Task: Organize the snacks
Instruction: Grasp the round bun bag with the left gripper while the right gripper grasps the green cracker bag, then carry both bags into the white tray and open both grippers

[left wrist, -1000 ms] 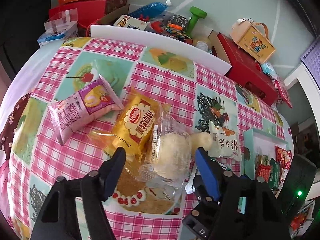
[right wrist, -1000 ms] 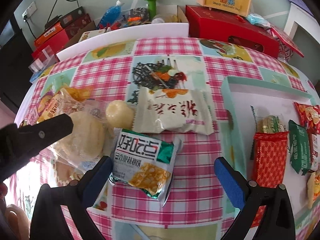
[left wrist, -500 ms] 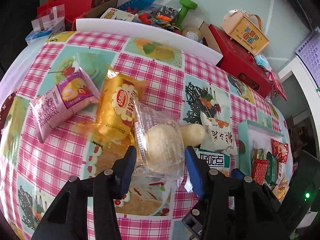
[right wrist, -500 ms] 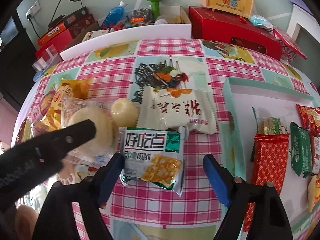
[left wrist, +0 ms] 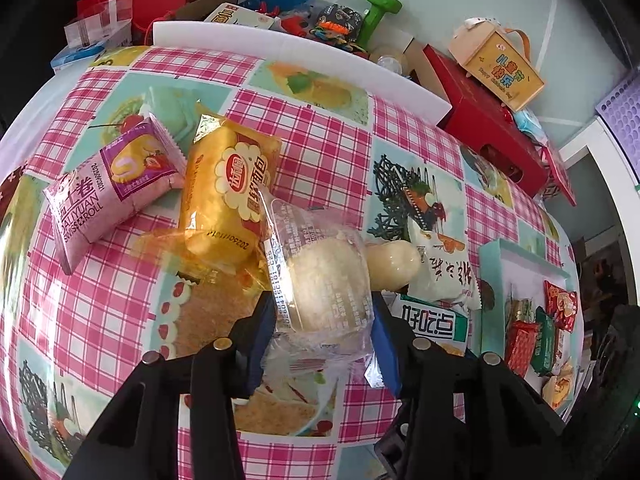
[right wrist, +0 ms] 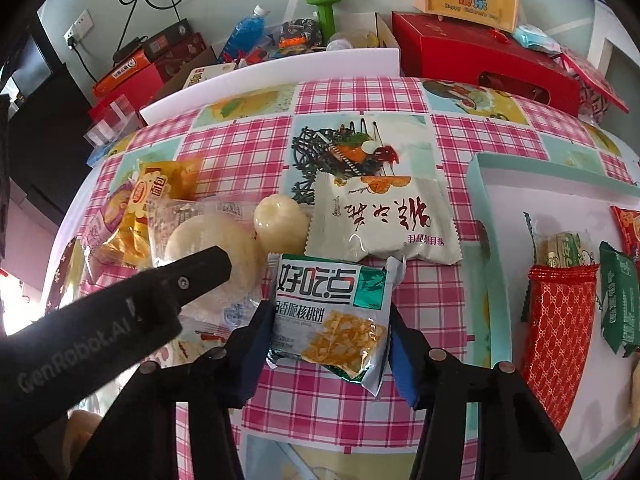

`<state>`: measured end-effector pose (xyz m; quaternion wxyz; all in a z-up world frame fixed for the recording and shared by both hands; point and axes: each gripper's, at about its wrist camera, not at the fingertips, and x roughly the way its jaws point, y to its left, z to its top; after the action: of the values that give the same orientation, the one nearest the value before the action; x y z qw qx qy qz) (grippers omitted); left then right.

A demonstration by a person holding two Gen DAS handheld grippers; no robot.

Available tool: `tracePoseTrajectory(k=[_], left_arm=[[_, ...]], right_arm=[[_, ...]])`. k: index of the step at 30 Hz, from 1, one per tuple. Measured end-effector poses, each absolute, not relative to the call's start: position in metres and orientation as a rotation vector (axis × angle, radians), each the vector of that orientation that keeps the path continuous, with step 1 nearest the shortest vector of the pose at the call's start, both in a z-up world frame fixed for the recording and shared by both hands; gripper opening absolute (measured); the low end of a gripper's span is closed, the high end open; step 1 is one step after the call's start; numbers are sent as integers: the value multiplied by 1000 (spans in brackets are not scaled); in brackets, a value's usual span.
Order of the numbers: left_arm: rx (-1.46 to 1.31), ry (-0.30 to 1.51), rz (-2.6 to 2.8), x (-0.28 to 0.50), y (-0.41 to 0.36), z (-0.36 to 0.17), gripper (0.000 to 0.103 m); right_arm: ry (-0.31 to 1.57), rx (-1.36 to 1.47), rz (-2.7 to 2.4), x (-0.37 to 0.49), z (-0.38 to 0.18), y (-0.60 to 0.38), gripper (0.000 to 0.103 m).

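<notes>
My left gripper (left wrist: 320, 320) is shut on a clear-wrapped pale bun (left wrist: 324, 280), pinched between its blue pads. That bun (right wrist: 208, 248) lies partly behind the left gripper's black finger in the right wrist view. My right gripper (right wrist: 326, 332) is shut on a green-and-white cookie packet (right wrist: 330, 316), whose near end shows as the cookie packet (left wrist: 432, 322) in the left view. On the checked cloth lie a yellow bread packet (left wrist: 228, 192), a pink swiss roll packet (left wrist: 108, 184), a small round pale cake (right wrist: 280, 224) and a white snack pouch (right wrist: 380, 220).
A teal-rimmed tray (right wrist: 478, 184) at the right holds several snack packets, among them a red patterned one (right wrist: 556, 320). A white foam board (right wrist: 280, 72) lines the table's far edge. Behind it stand red boxes (right wrist: 480, 60), a green dumbbell (right wrist: 324, 8) and a blue bottle (right wrist: 244, 32).
Both grippers have closed from open: the left onto the clear-wrapped bun, the right onto the cookie packet. The bun has shifted a little toward the left camera.
</notes>
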<state>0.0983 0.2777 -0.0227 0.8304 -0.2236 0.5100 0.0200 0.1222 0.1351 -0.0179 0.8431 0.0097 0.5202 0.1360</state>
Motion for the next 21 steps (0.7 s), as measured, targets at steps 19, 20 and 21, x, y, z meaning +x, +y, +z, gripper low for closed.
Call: tracePoseTrajectory(k=[19,20,21], left_arm=[[-499,1038,82,75,277,-3,45],[-498,1035,86,74,277,-1,45],[-498,1033,89,74,278,0,45]], right_arm=[[1096,73,303,104,-5,112,53],[1092,70,303,102,-3,112,53],[1090,71,305,101,-2,111,53]])
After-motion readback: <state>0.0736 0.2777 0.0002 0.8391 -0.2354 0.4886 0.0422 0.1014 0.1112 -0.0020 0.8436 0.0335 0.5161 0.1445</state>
